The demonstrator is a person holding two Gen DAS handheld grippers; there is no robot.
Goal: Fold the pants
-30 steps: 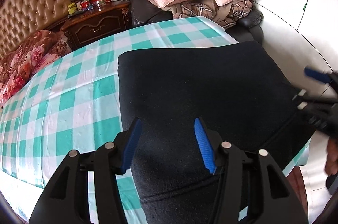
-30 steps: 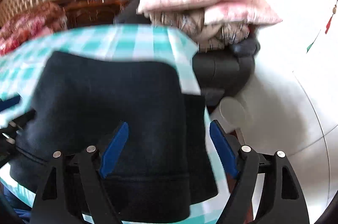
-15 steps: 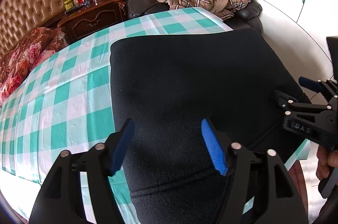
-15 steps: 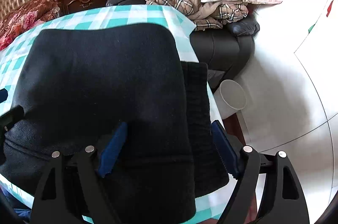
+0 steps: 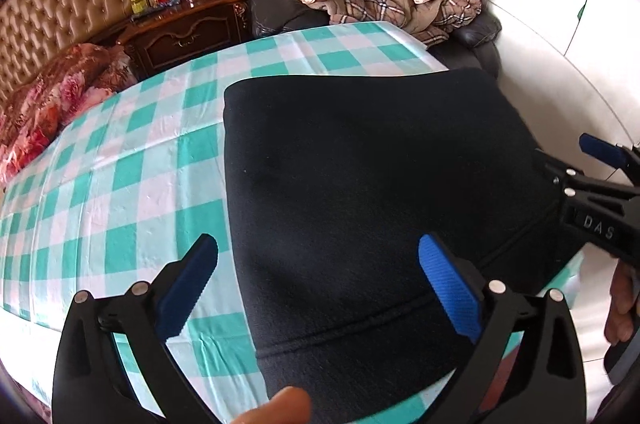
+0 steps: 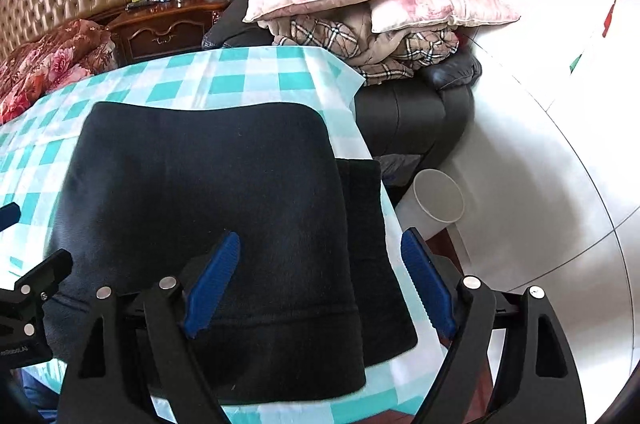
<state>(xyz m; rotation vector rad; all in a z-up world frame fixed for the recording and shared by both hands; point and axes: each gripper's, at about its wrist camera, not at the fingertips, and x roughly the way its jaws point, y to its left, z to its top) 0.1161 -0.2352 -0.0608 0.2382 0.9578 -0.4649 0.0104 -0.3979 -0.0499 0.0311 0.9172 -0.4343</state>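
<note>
Letting go of the folded pants on the bench.

The black pants point(image 5: 360, 191) lie folded flat on the checked cloth point(image 5: 132, 183) at the bench's near right corner. My left gripper point(image 5: 318, 280) and right gripper point(image 6: 320, 276) hover above the near hem, jaws opening wide with no fabric pinched, I judge so the fold can settle undisturbed. A narrower dark layer pokes out along the right edge; how many layers lie beneath is hidden, and my own frames cover the hem's corners.

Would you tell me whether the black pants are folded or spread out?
Folded: the pants form a compact layered rectangle on the checked cloth.
</note>
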